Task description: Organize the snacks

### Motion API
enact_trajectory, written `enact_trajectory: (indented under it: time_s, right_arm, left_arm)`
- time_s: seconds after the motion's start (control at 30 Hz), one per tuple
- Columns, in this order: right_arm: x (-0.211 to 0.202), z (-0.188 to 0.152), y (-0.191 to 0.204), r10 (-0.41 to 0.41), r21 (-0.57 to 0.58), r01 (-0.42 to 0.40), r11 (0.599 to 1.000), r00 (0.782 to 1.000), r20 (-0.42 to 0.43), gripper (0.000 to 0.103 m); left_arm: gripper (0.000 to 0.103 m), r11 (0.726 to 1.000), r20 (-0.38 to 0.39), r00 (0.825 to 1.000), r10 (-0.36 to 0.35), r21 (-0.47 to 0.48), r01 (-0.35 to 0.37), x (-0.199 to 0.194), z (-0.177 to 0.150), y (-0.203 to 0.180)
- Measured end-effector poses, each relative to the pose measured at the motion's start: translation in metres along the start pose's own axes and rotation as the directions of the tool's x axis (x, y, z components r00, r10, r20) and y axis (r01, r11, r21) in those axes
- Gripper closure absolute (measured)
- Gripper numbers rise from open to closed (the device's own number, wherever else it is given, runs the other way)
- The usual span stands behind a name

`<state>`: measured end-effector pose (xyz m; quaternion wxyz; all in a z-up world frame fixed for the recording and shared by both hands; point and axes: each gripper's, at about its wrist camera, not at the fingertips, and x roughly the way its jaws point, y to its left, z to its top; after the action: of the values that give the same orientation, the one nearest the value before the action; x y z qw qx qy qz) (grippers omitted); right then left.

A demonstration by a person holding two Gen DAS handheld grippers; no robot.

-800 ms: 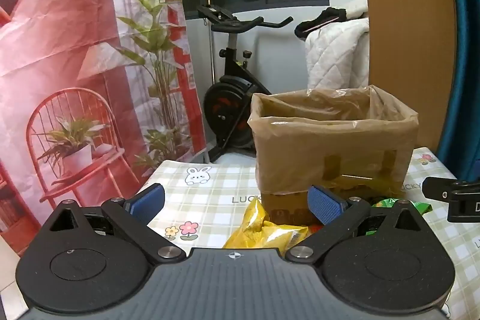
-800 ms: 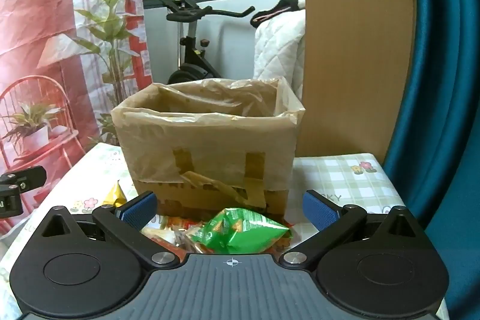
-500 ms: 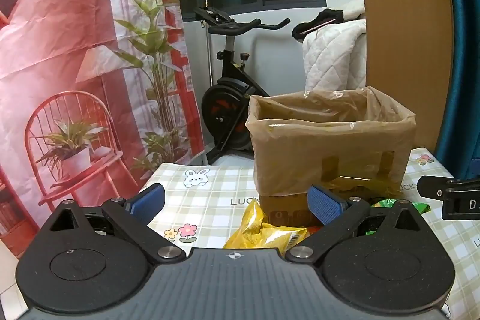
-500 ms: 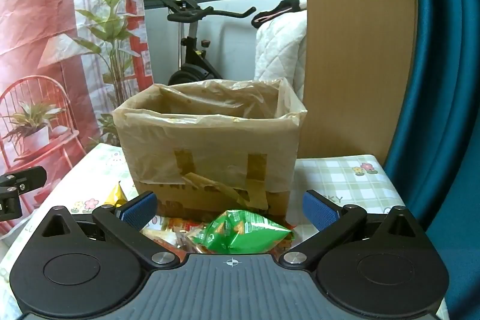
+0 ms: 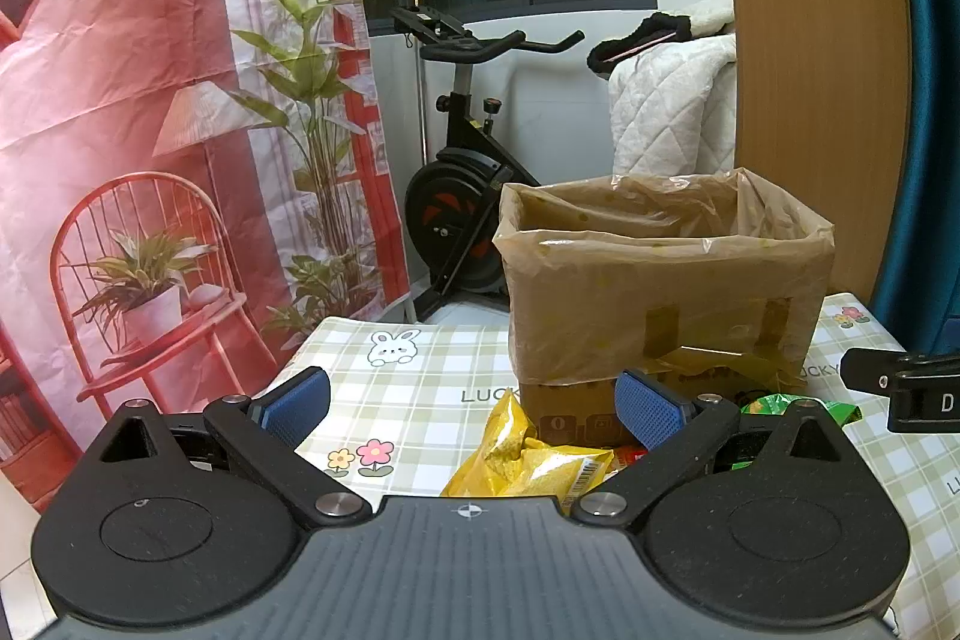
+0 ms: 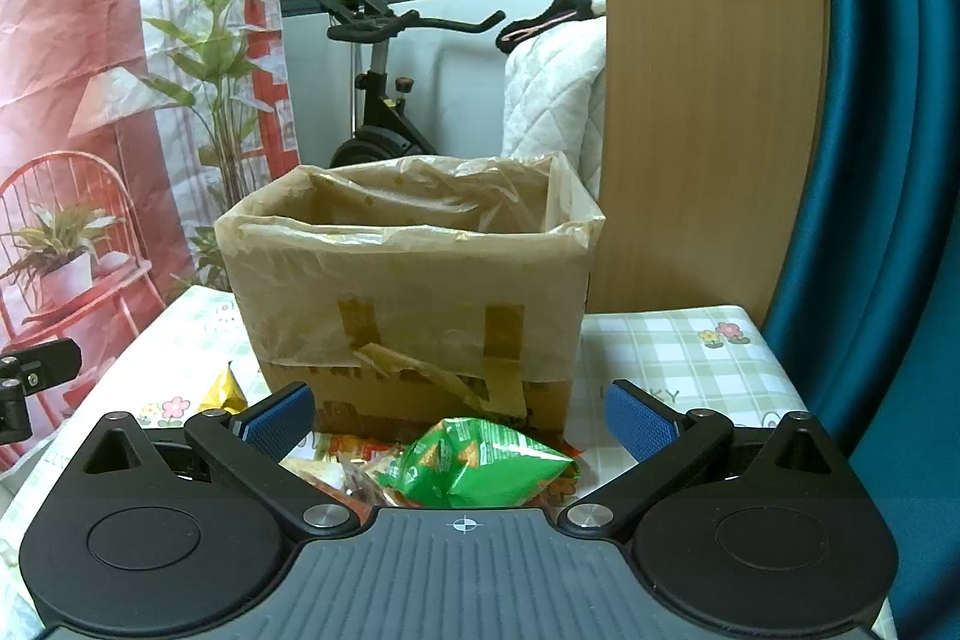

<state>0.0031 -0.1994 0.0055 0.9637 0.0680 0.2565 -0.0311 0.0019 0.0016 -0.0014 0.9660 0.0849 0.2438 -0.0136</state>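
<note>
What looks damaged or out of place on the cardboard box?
On the cardboard box, a strip of brown tape has peeled off the front and hangs loose at a slant. The plastic liner looks crumpled.

Home: exercise bike (image 5: 462, 172), quilt (image 5: 672, 106)

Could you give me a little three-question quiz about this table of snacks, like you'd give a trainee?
1. True or false: the right gripper is squeezing the green snack bag.
2. Which snack lies nearest the left gripper: A) yellow snack bag, B) a red can, C) a banana?
3. Fill in: the cardboard box is lined with a ____ bag.

Key: 1 false, both grippers are open and hold nothing; 2 A; 3 plastic.
</note>
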Motion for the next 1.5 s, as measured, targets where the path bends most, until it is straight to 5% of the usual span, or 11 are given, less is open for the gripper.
enact_trajectory:
  time_s: [1.5]
  right_arm:
    - [0.0042,-0.0037,-0.0007,-0.007,-0.002,0.007,1.0,1.0,-0.015,0.0]
  left_arm:
    - [0.001,1.0,0.005,1.0,-0.001,-0.022,0.001,-0.0038,0.0002,-0.0016]
